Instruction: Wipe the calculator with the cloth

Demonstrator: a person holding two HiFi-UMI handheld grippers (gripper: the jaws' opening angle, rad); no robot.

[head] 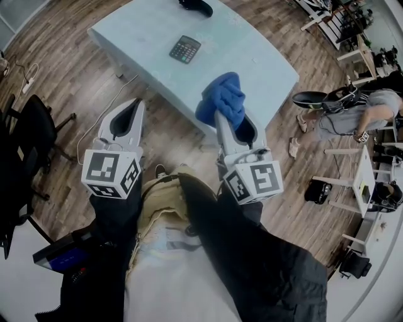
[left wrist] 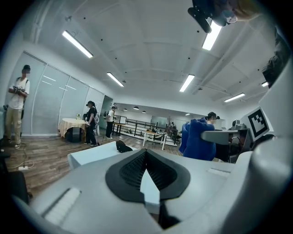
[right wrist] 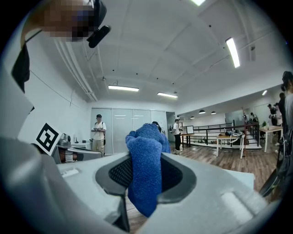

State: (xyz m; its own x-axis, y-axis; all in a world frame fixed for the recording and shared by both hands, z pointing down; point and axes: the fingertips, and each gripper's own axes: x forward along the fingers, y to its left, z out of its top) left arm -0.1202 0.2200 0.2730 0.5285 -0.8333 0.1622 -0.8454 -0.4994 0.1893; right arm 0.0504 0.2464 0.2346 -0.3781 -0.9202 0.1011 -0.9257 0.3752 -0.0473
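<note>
The calculator [head: 185,49] lies flat on the pale table [head: 264,63] in the upper middle of the head view, keys up, with nothing touching it, and both of your grippers are held well short of it, over the wood floor [head: 157,132] on the near side of the table. The cloth [head: 221,100], blue and bunched, sits just below the calculator in the frame, overlapping the table's near edge, and your right gripper [head: 219,114] is pinching it: in the right gripper view the jaws are closed onto a fold of it [right wrist: 145,173], with one lump standing above them and a tail hanging below. Your left gripper [head: 136,104] is at the centre left of the head view, beside the right one and apart from it; in its own view the fingers [left wrist: 132,170] are pressed together with nothing between them. At the top edge of the head view a dark object [head: 196,6] rests on the table's far end, a black chair [head: 31,126] stands at the left, and a person [head: 352,116] bends over at the right
</note>
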